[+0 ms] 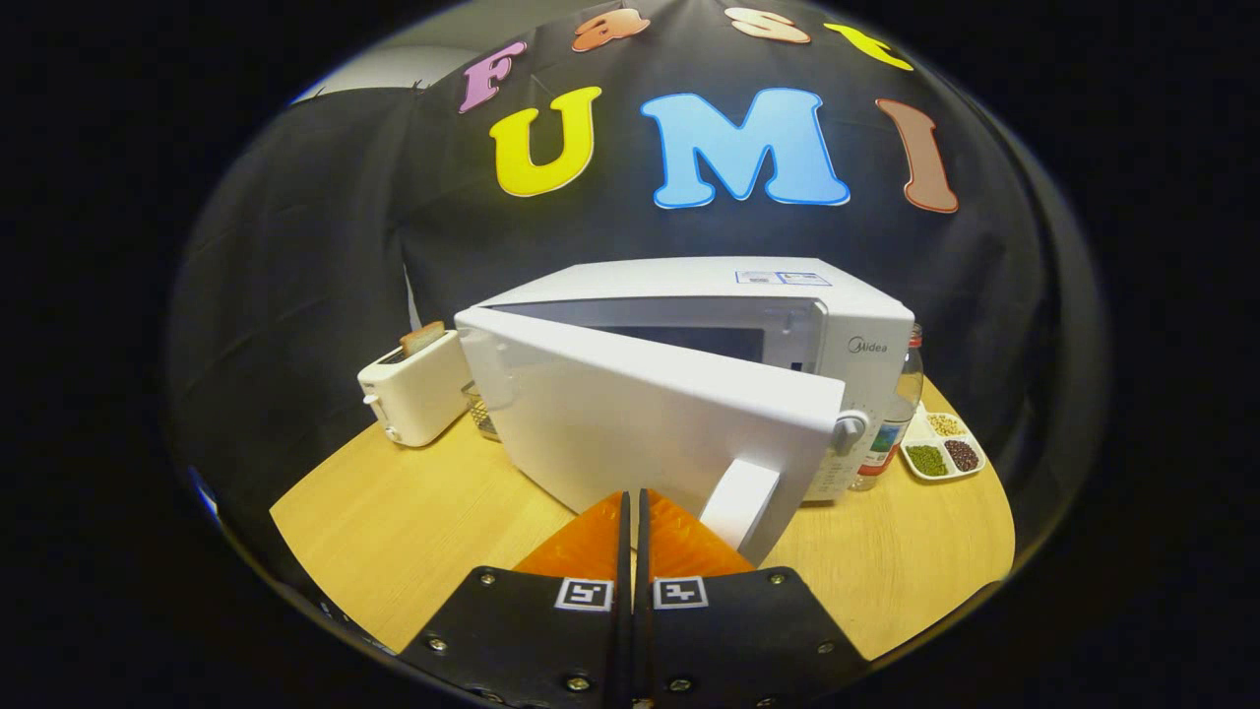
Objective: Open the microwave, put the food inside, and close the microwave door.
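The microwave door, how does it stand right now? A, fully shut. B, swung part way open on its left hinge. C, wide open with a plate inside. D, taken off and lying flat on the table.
B: the microwave door angles out from the microwave, its handle just ahead of the gripper, whose fingers sit together, holding nothing.

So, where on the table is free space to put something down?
Bare wood lies on the table between the toaster and the shut hand-held gripper, also beyond the door handle toward the tray. Crowded: the jar squeezed between microwave and tray.
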A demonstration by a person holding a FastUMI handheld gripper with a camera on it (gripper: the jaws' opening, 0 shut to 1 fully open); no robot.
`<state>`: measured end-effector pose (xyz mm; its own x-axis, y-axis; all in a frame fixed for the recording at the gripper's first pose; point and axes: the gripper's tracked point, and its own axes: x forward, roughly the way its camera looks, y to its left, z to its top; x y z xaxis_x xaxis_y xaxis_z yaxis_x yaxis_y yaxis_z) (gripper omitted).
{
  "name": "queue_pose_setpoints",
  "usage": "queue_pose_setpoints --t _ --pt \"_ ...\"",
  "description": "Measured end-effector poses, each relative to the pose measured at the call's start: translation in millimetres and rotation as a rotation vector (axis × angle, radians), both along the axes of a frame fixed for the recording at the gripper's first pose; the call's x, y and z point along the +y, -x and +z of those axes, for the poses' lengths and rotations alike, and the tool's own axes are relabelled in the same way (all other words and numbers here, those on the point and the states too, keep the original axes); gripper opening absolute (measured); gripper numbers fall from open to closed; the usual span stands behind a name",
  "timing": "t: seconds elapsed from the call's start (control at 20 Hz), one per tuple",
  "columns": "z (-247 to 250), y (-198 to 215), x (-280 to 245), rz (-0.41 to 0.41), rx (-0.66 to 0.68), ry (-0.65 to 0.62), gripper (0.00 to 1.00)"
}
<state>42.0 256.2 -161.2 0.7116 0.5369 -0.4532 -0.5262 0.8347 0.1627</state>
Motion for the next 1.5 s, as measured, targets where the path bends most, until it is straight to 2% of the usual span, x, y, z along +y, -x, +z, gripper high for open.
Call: queue_pose_setpoints --t 0.5,0.8,1.05,1.25,1.3,1.5 --pt "0 -73 -7 -0.073 -0.036 0.003 0.01" --pt "-1 -103 -9 -0.122 -0.074 0.011 0.01" --pt "-1 -106 -5 -0.121 -0.1 0.028 0.01" --pt "-4 -122 -6 -0.153 -0.103 0.029 0.01" --pt "-1 -112 -5 -0.16 -0.072 0.012 0.01" --pt "0 -109 -7 -0.134 -0.087 0.038 0.01"
